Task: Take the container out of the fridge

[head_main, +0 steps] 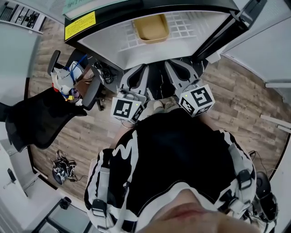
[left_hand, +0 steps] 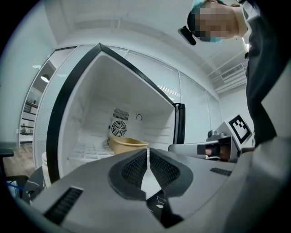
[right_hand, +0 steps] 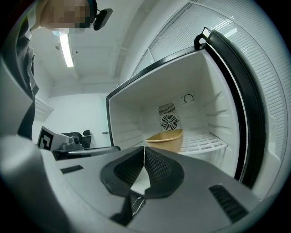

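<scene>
- two grippers were inspected and neither held anything: the left gripper (left_hand: pixel 148 154) had its jaws pressed together with nothing between the pads, and the right gripper (right_hand: pixel 144 151) was clenched empty in the same way.
- both were held level and side by side in front of the open fridge (head_main: pixel 136 11), outside its opening and well apart from the target.
- the container (head_main: pixel 152 28) was found inside the fridge. it was a tan, open-topped tub standing upright on the white grid shelf (right_hand: pixel 207 143), toward the back wall and just in front of the round fan vent (right_hand: pixel 169 122).
- from the head view its inside looked bare, so i judged it empty or nearly so, and therefore light.
- its walls looked like moulded plastic. i judged them stiff enough to keep their shape, though a hard pinch at one spot might flex them.
- its surface appeared smooth, so i rated it somewhat slippery. a flat wall would give my pads poor purchase.
- i recommended taking hold at the rim, where the lip gives something to bite over. one option was the near edge facing me. the other was one gripper on each of the two opposite side rims, which would keep the tub from tipping.
- both sets of jaws would need to be opened before any grasp, as shut jaws could not take the rim.
- i noted a risk that the base could catch on the grid if dragged, so lifting it slightly before drawing it out seemed safer. i did not judge it fragile.
</scene>
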The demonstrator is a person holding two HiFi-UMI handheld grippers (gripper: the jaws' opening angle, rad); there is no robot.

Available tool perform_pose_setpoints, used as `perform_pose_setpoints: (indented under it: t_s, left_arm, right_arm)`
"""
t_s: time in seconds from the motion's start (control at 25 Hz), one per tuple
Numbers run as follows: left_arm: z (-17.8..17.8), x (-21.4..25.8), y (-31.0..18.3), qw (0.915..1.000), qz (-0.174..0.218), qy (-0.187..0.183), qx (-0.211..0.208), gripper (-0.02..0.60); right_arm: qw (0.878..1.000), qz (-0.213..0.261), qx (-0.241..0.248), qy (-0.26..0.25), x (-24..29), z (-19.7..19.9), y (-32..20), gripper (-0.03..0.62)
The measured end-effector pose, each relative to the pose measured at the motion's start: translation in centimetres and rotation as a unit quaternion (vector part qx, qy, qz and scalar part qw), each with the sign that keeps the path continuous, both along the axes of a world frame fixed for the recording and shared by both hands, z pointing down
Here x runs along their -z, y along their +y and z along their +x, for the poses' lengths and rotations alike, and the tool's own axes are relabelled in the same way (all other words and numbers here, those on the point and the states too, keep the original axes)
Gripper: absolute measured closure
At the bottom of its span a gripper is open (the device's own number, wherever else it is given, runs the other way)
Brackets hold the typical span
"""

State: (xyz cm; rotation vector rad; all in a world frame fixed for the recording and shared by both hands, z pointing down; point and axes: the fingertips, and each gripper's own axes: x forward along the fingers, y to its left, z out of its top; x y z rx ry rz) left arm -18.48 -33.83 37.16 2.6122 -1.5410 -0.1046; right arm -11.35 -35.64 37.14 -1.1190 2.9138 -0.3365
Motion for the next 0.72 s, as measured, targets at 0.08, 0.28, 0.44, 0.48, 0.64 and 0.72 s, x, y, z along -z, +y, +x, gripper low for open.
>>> perform_pose_setpoints:
  t_s: [0.08, 0.28, 0.44, 0.48, 0.64, 0.72]
  left_arm:
    - [0.1, 0.1, -0.2, 1.0000, 0.002, 0.003, 0.005, 0.558]
    - [-0.1, 0.9, -0.8, 0.9996, 0.011, -0.001, 0.026, 0.558]
    - [0.2, 1.4, -1.1, 0.9991, 0.024, 0.005, 0.035, 0.558]
    - [0.3, 1.5, -1.3, 0.9990, 0.025, 0.007, 0.037, 0.558]
    - [0.3, 1.6, -1.8, 0.9984, 0.025, 0.014, 0.049, 0.558]
    - [0.4, 1.7, -2.0, 0.9983, 0.022, 0.014, 0.053, 0.558]
  right_arm:
    - [1.000, 0.002, 0.005, 0.000, 0.1, 0.2, -0.2, 0.582]
    - [1.000, 0.011, 0.019, 0.004, 0.9, 0.7, -0.9, 0.582]
    - [1.000, 0.018, 0.024, 0.006, 1.6, 1.3, -1.5, 0.582]
    - [0.999, 0.019, 0.025, 0.007, 1.6, 1.4, -1.6, 0.582]
    - [0.999, 0.022, 0.031, 0.006, 1.6, 1.8, -1.9, 0.582]
    - [0.999, 0.026, 0.036, 0.004, 1.8, 1.9, -2.1, 0.582]
